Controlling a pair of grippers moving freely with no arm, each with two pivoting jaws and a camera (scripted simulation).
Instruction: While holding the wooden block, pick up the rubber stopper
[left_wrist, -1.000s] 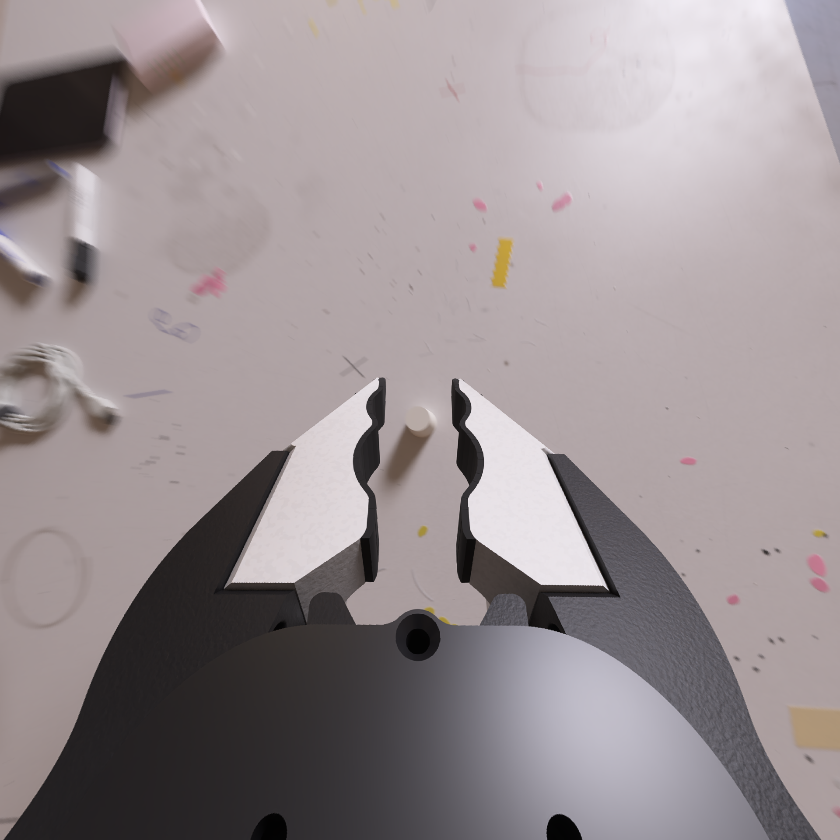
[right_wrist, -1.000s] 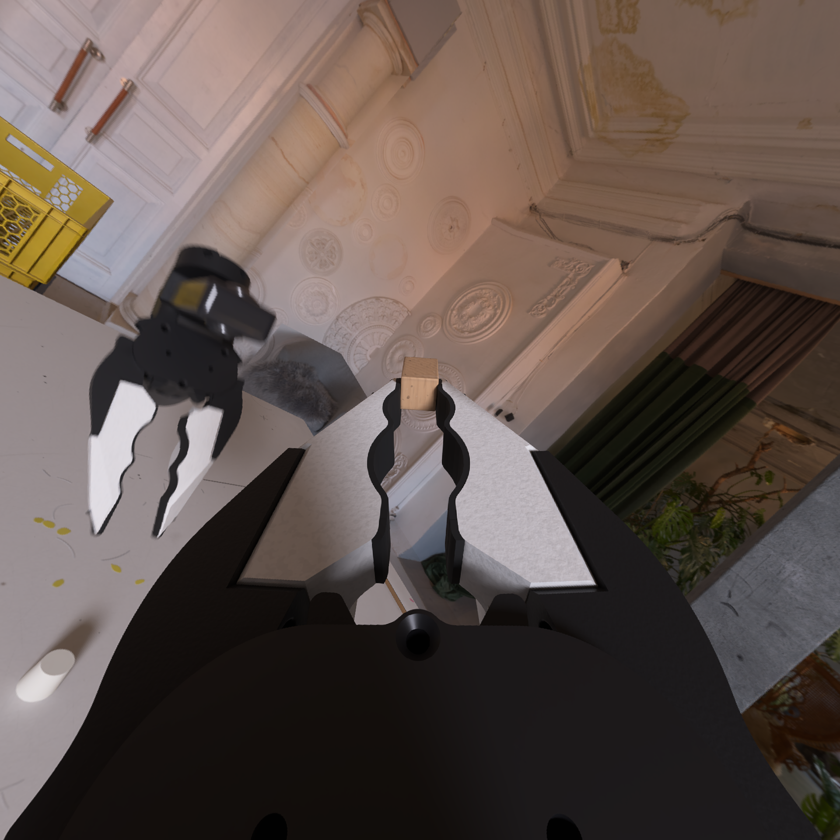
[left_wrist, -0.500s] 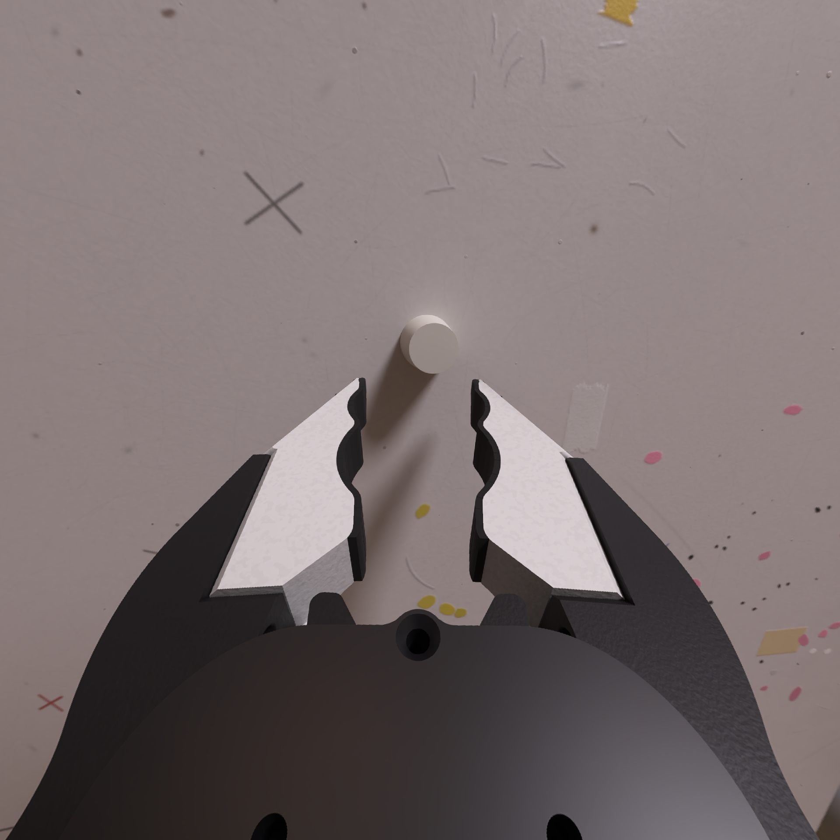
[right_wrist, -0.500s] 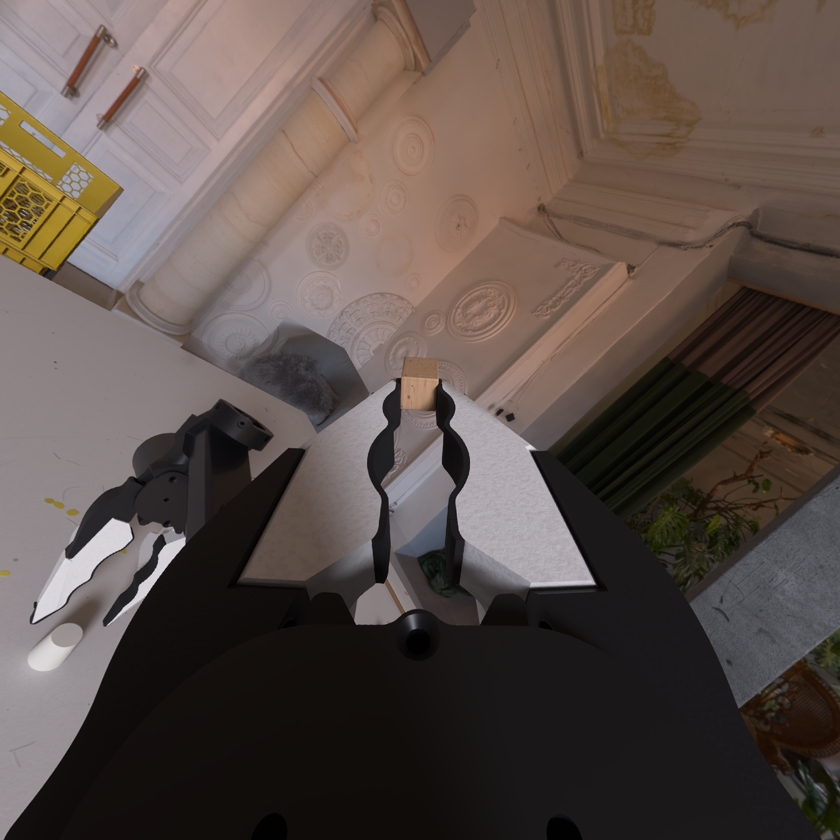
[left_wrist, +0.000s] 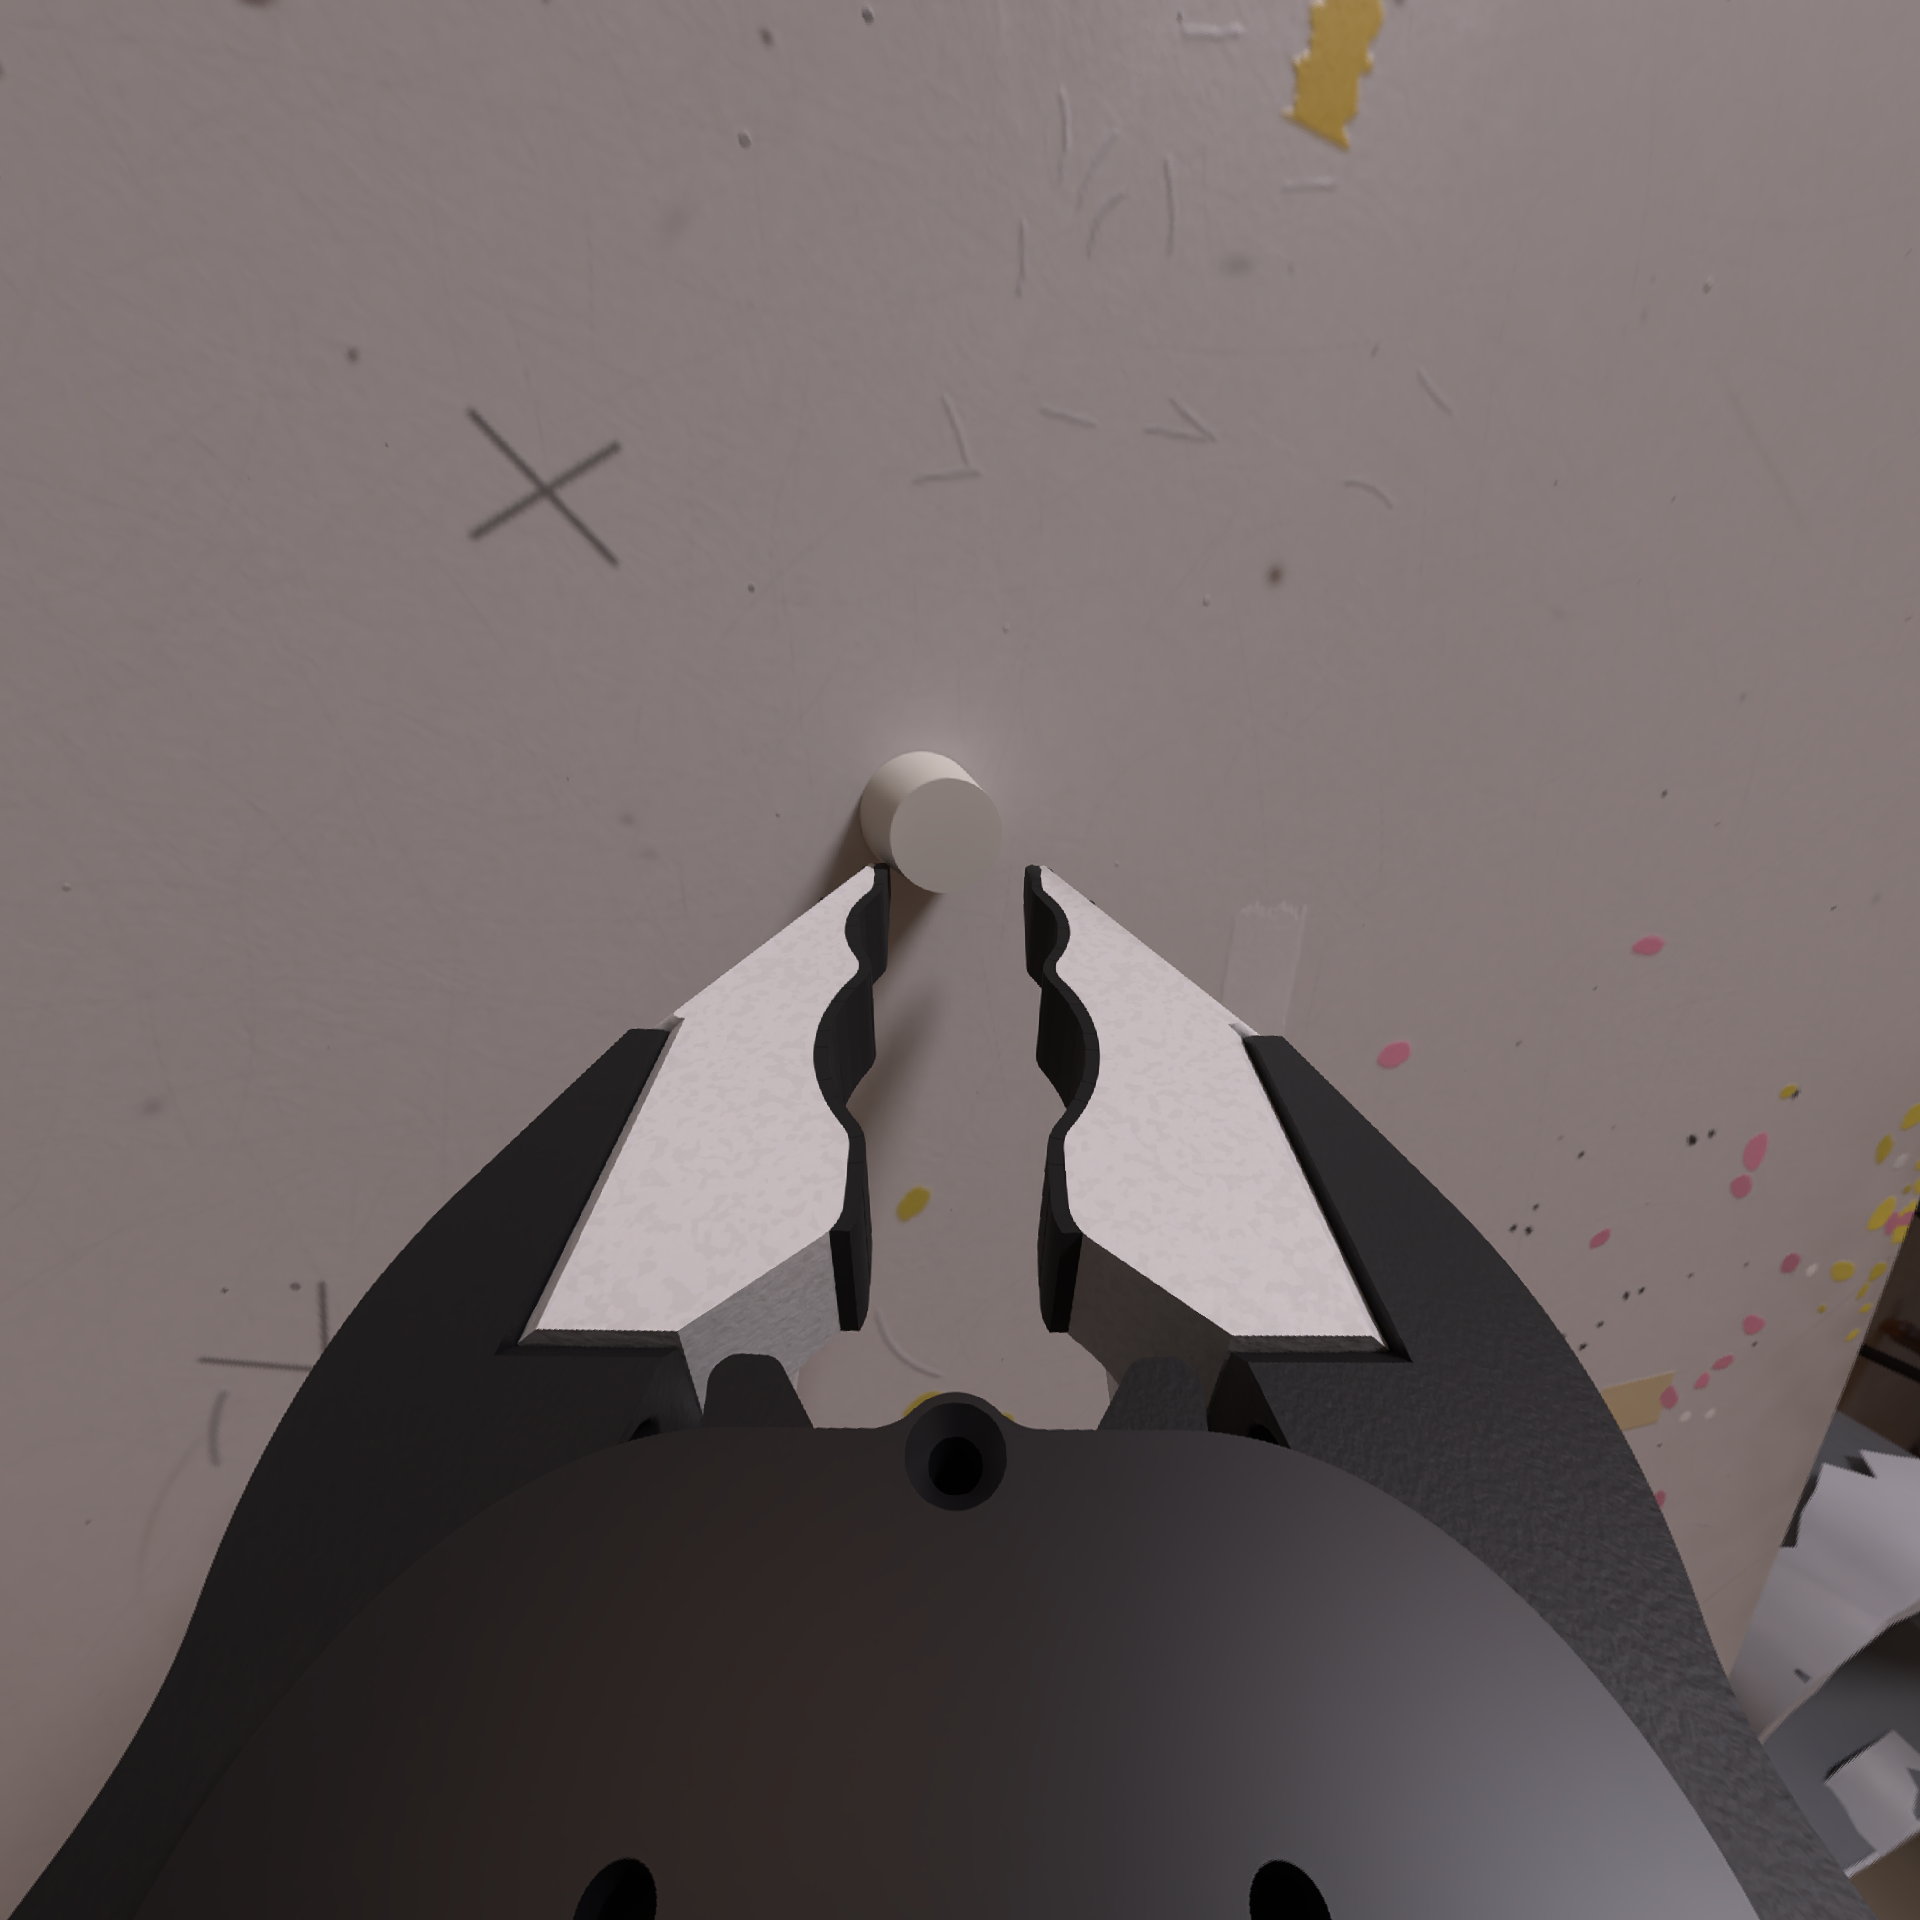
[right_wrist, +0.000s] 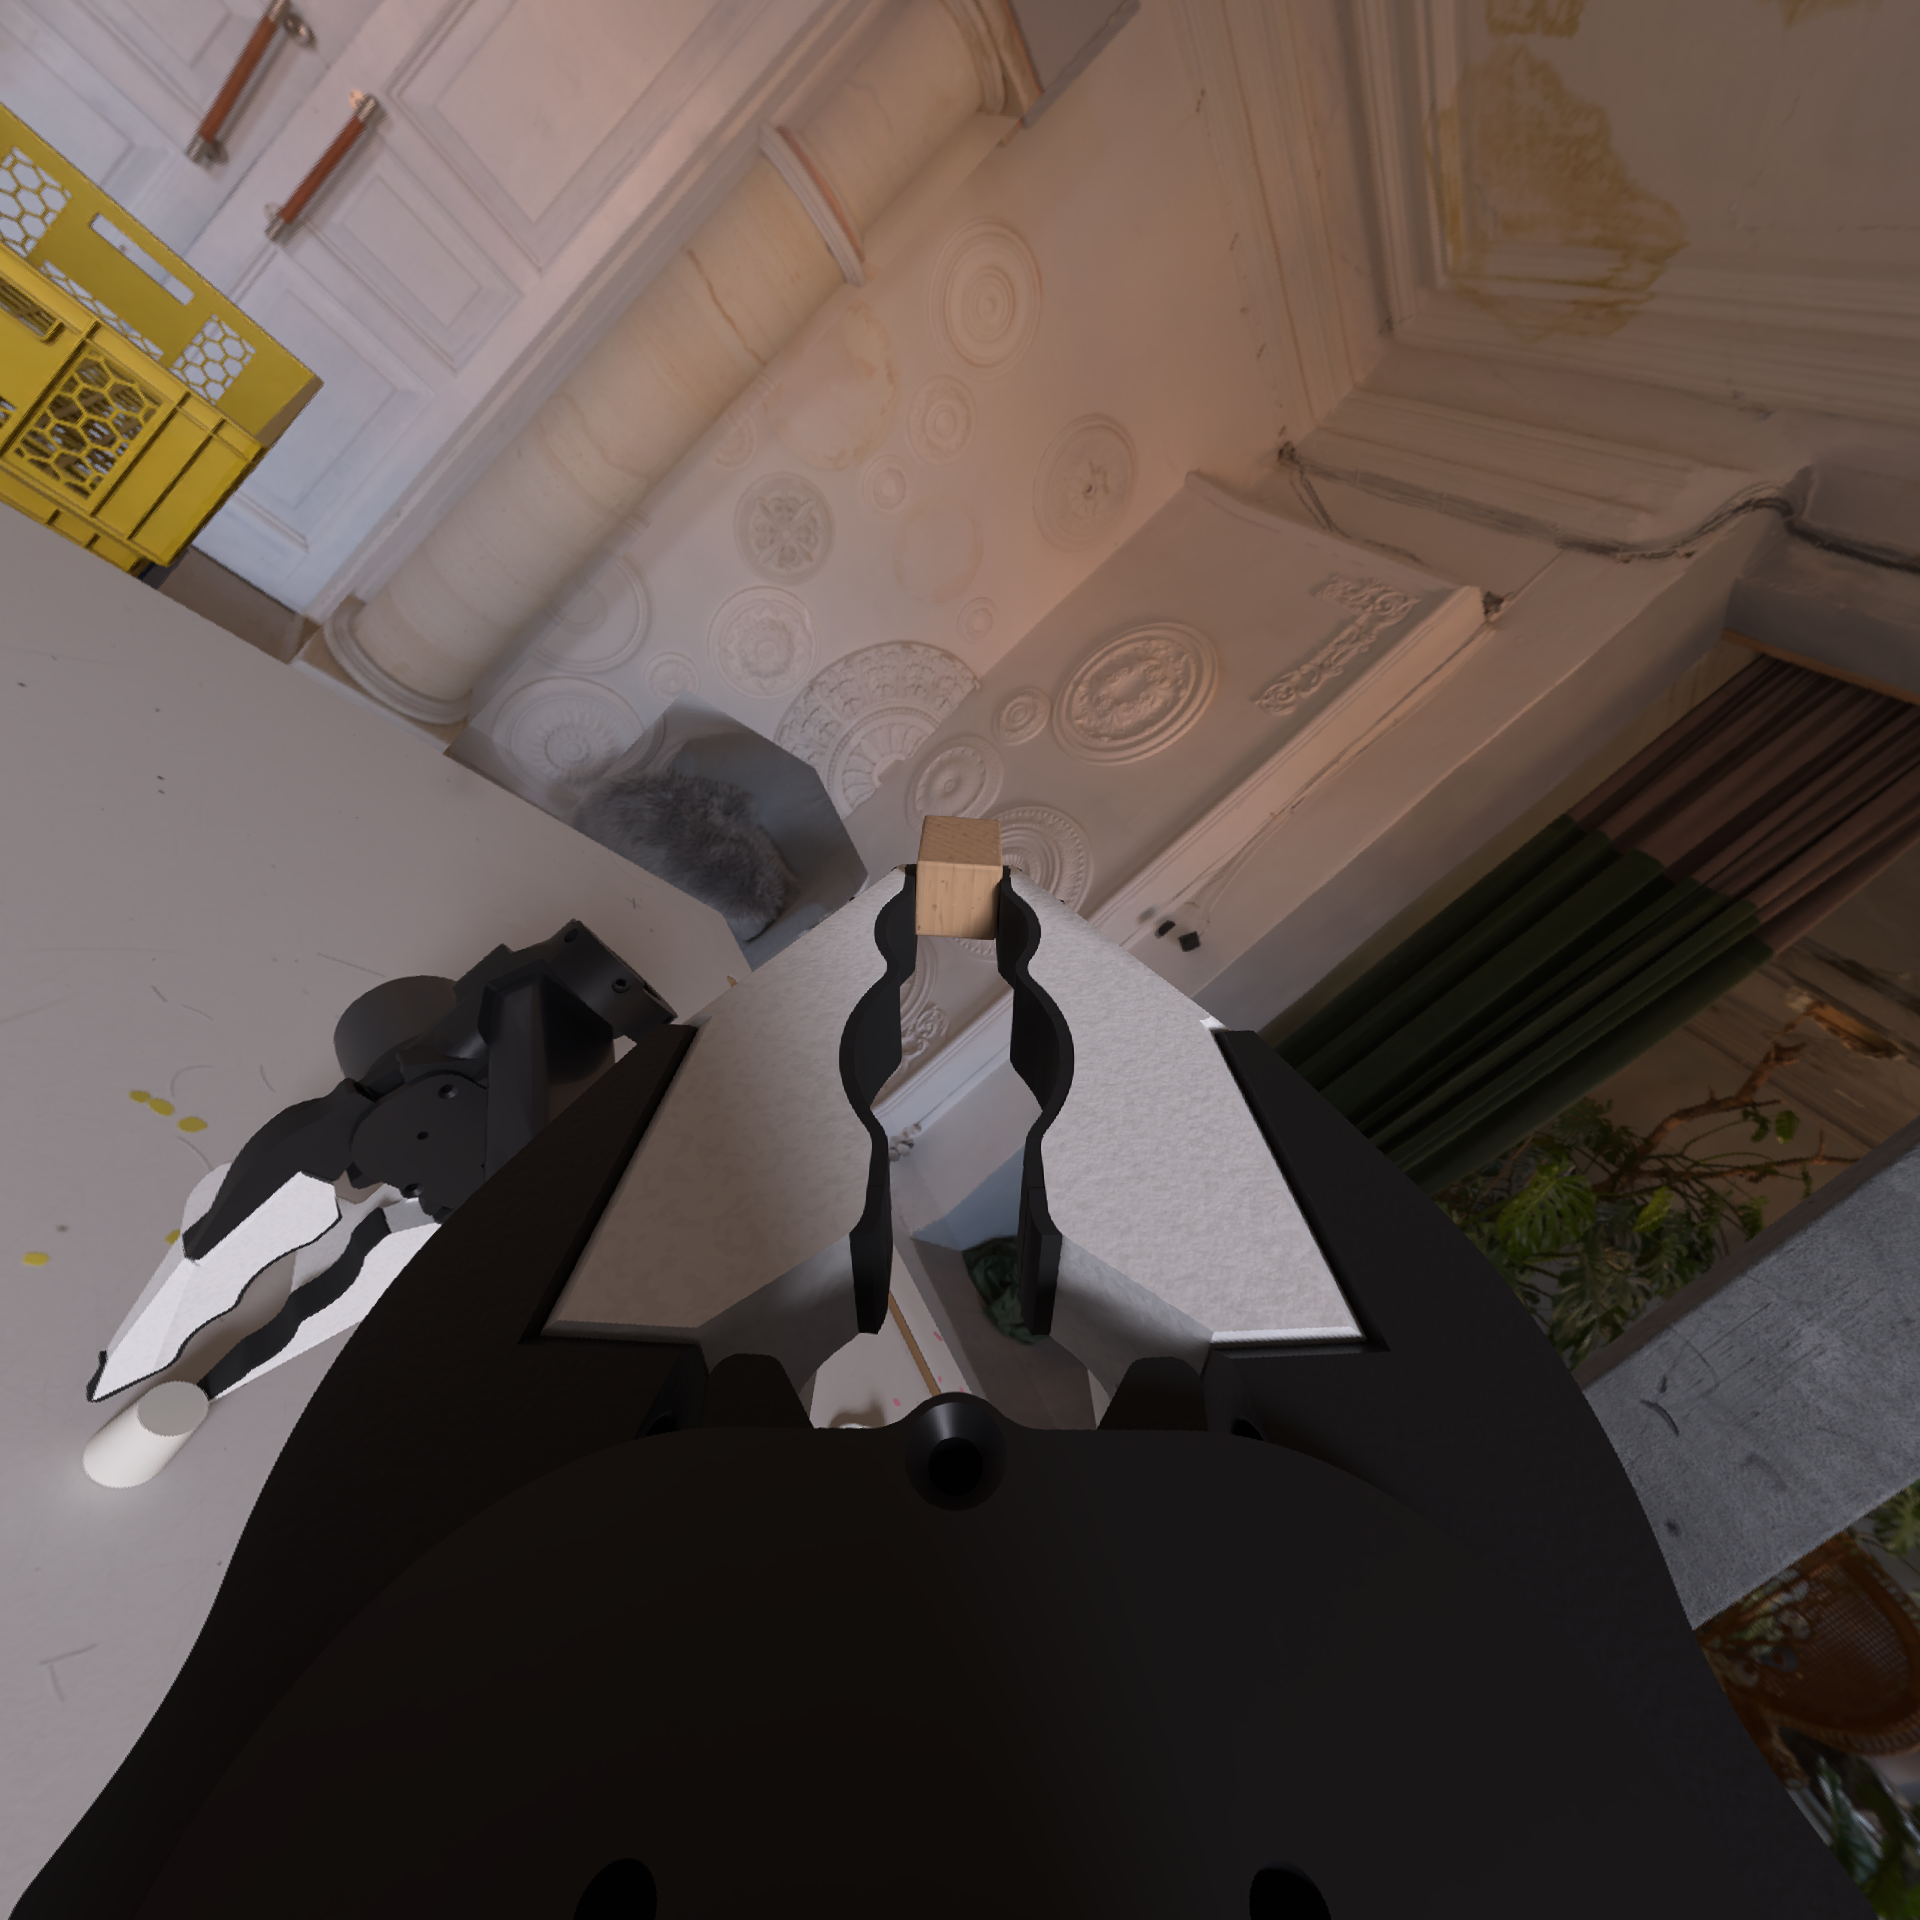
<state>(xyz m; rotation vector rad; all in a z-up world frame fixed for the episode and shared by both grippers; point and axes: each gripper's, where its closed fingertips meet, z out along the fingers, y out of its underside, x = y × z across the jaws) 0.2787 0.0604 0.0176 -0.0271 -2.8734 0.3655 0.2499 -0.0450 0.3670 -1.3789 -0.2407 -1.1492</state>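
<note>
The rubber stopper (left_wrist: 932, 829) is a small off-white cylinder lying on its side on the pale table (left_wrist: 416, 260). My left gripper (left_wrist: 956, 881) is open, its fingertips just short of the stopper's near end, one on each side. In the right wrist view the stopper (right_wrist: 145, 1434) lies at the tips of the left gripper (right_wrist: 156, 1387), which is low over the table. My right gripper (right_wrist: 958, 902) is shut on the small wooden block (right_wrist: 957, 891), held at its fingertips high in the air.
The table carries pencil crosses (left_wrist: 542, 486), scratches, and yellow (left_wrist: 1335, 62) and pink (left_wrist: 1392, 1056) paint flecks. Its right edge shows at lower right with crumpled paper (left_wrist: 1860, 1621) beyond. A yellow crate (right_wrist: 114, 384) stands past the table's far edge.
My left gripper has dropped toward the table and advanced on the stopper, its tips now at the stopper's near end. Its jaws narrowed slightly. The right gripper still holds the block.
</note>
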